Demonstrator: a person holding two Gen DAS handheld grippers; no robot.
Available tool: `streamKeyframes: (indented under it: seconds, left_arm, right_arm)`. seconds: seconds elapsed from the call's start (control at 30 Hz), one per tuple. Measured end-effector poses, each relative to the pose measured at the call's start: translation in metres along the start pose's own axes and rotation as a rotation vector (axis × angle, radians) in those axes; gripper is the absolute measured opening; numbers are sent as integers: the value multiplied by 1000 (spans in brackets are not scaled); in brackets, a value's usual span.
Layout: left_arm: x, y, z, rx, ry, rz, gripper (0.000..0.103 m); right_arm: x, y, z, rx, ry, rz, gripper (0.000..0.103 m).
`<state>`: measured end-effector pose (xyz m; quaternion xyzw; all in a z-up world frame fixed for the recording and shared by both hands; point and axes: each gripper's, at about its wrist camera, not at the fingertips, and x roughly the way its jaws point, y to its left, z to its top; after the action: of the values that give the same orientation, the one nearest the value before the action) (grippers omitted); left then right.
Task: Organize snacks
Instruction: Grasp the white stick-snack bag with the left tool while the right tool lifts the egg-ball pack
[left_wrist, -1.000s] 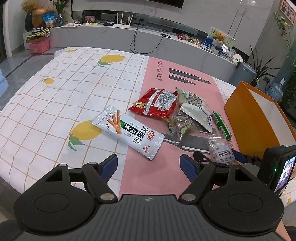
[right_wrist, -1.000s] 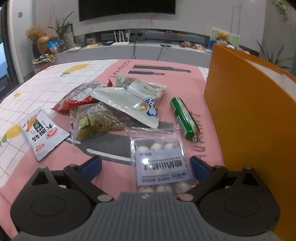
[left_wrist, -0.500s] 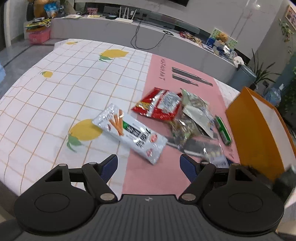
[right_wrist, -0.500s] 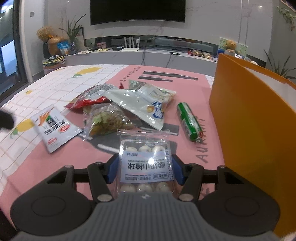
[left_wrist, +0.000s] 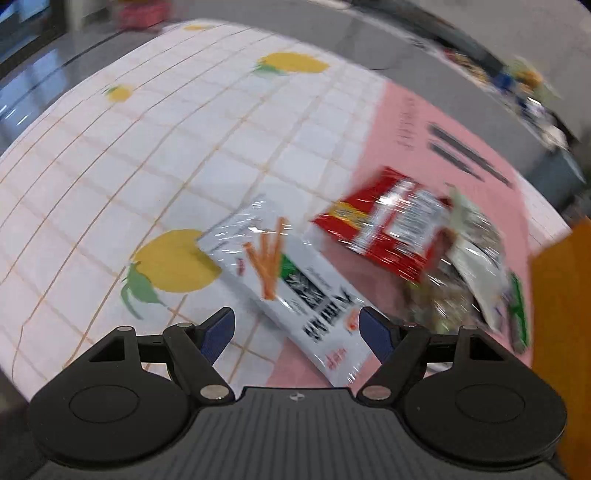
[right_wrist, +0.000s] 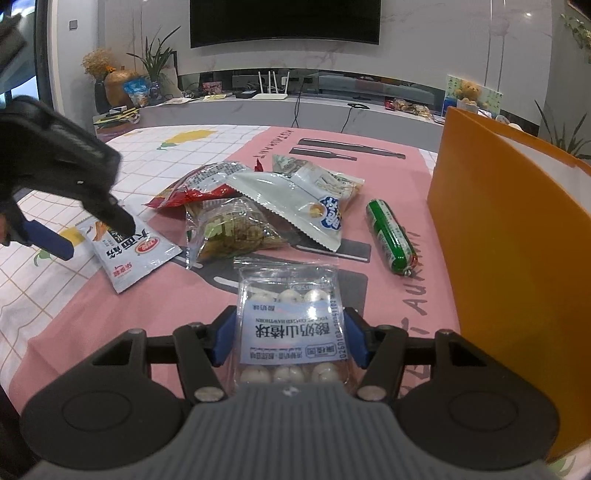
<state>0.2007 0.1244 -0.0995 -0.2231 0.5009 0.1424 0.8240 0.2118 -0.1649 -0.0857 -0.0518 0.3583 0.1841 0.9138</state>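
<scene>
Ahead of me: pale marble-look wall (right_wrist: 461, 40), dark wall-mounted TV (right_wrist: 284, 20). Below it, long grey low cabinet (right_wrist: 314, 114), white router (right_wrist: 269, 96) on top, cables trailing down. Potted plant (right_wrist: 157, 62) far left. Dark window frame (right_wrist: 46, 55) at left edge. Glossy grey floor (left_wrist: 33, 74), probably tiled; view blurred.

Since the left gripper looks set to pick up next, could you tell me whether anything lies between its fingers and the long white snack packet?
Nothing visible does. The left gripper is open over the white snack packet, whose near end lies between the fingers, uncovered. The red packet lies beyond it and apart.
</scene>
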Motion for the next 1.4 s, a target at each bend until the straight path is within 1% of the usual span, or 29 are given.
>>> streamKeyframes:
  seconds: [0.03,0.1,0.23,0.3,0.37,0.47,0.53,0.57,0.6,0.67,0.8,0.83,0.9,1.0,1.07,1.2,1.3,1.4]
  left_arm:
    - [3,2,3,-41,17,1,91]
    - [4,2,7,-99,3,-3,92]
    - [11,-2,18,-158,26,39,95]
    - [15,-5,21,-172,31,57,101]
    - [19,-13,23,-158,32,89,103]
    - [28,-29,26,-107,34,168,103]
    - [37,-41,25,-40,44,196,103]
    - [42,-48,23,8,47,235,103]
    - [42,-53,20,32,16,245,103]
    - [41,-51,15,25,-14,238,103]
    - [35,-44,11,32,-45,229,103]
    - [32,-42,10,33,-59,230,99]
    - [26,-41,8,57,-83,223,70]
    - [21,-36,7,113,-82,178,65]
    - [19,-32,5,133,-81,159,63]
    - [10,-23,-3,150,-64,138,62]
    - [3,-16,-11,159,-44,103,61]
    - [-9,-11,-21,162,-42,78,61]
  right_arm:
    - [0,1,0,-1,0,-2,60]
    - [1,2,1,-2,0,-1,60]
    - [1,3,1,-4,-1,0,60]
    - [1,3,1,-4,-1,0,60]
    - [1,4,1,-5,-2,0,60]
    - [2,5,2,-5,-2,0,60]
    - [2,5,1,-5,-2,0,60]
    - [2,5,1,-5,-2,-1,60]
    - [2,5,1,-5,-3,0,60]
    - [1,5,1,-7,-3,0,60]
    - [2,5,1,-7,-3,1,60]
    - [2,5,1,-7,-3,2,60]
    - [2,6,1,-8,-3,3,60]
    - [1,6,1,-12,-4,7,60]
    - [0,6,0,-15,-3,11,60]
    - [-1,6,0,-17,2,15,59]
    - [-2,8,0,-19,6,15,58]
    - [-4,9,-1,-21,7,13,57]
